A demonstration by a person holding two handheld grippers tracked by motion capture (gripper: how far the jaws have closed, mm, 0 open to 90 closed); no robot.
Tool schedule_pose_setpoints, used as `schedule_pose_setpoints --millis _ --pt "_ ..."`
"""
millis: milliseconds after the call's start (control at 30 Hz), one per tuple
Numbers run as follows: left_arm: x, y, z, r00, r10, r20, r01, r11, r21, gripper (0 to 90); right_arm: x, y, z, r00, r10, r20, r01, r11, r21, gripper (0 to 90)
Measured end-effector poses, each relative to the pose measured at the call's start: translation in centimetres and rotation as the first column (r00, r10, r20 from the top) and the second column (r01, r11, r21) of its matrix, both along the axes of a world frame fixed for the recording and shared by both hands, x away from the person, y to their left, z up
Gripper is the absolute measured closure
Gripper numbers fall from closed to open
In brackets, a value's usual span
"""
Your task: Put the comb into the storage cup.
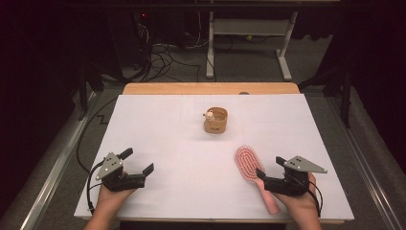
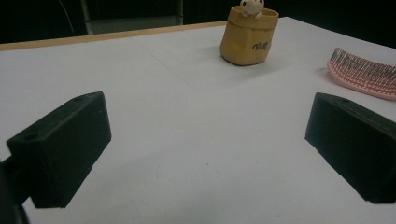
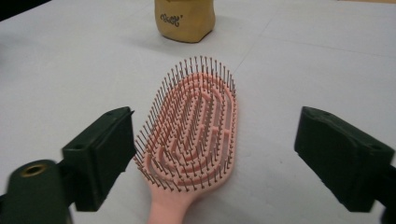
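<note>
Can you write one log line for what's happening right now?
left hand-held gripper: open, idle | right hand-held gripper: open, straddling pink plastic hairbrush | tan pouch-shaped cup: upright behind

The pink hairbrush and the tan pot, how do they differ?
The pink hairbrush lies flat, bristles up, near the right gripper; the tan pot stands upright farther back. The hairbrush is long with a handle; the pot is short and round, with a small figure at its rim. Both rest on the white table.
</note>
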State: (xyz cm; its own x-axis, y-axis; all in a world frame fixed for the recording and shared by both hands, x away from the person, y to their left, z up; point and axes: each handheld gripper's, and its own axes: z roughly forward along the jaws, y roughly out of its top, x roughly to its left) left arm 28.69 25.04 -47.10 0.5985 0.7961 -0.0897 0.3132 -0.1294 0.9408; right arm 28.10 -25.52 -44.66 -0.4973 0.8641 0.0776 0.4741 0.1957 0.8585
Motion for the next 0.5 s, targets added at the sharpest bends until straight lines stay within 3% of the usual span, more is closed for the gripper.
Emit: schedule_pose_setpoints --millis 133,500 --pt "-0.02 0.0 0.01 1.0 0.0 0.002 0.0 1.0 -0.003 0.9 0.0 0.25 -0.02 1.0 -0.006 0.004 0.006 1.0 -0.01 0.7" --pt "-0.01 -0.01 -0.01 1.0 0.002 0.0 -0.002 1.0 -0.006 0.8 -0.13 0.91 -0.06 0.9992 0.039 -0.009 -0.039 0.999 -0.025 0.1"
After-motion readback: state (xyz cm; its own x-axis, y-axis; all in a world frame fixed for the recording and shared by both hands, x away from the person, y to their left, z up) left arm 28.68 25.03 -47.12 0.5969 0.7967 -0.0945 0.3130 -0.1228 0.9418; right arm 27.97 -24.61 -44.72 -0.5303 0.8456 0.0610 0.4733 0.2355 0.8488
